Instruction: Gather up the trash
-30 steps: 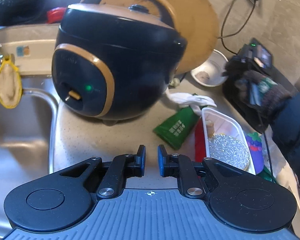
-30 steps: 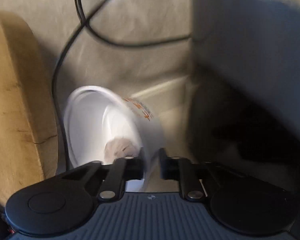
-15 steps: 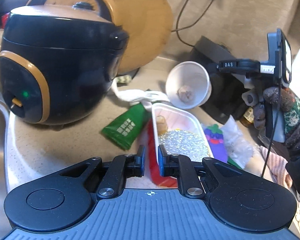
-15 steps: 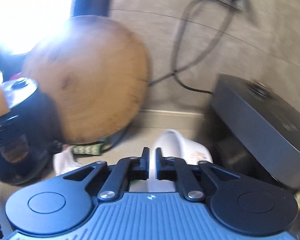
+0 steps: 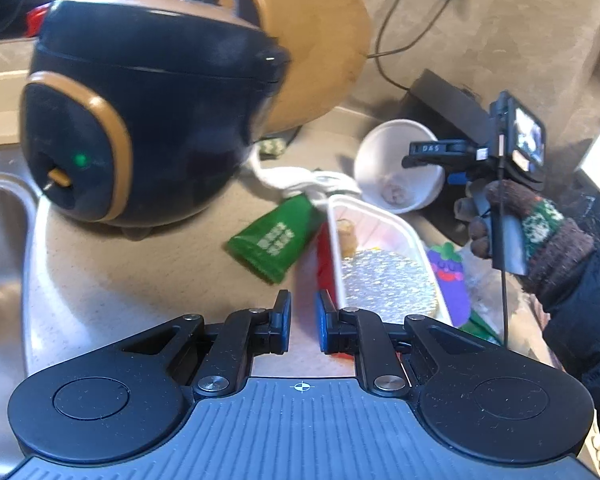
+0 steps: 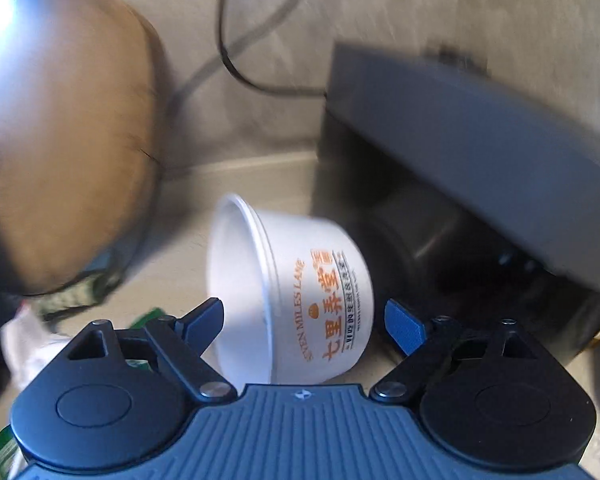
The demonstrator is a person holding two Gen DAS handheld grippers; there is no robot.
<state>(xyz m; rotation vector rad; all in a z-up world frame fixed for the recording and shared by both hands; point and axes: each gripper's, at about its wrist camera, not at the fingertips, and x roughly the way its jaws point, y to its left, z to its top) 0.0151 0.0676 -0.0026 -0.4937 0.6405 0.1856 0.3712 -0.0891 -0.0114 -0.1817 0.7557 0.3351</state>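
A white paper bowl with orange print lies on its side on the counter, mouth to the left; it also shows in the left wrist view. My right gripper is open, its blue pads either side of the bowl without gripping it; it also shows in the left wrist view. My left gripper is shut and empty above the counter, near a green wrapper and a white tray holding a silver foil disc.
A black and gold rice cooker stands left, with a round wooden board behind it. A black appliance stands right of the bowl. A sink lies far left. A purple wrapper and white tissue lie nearby.
My right gripper has opened and let go of the bowl, which now lies on its side between the fingers. The left wrist view has shifted slightly.
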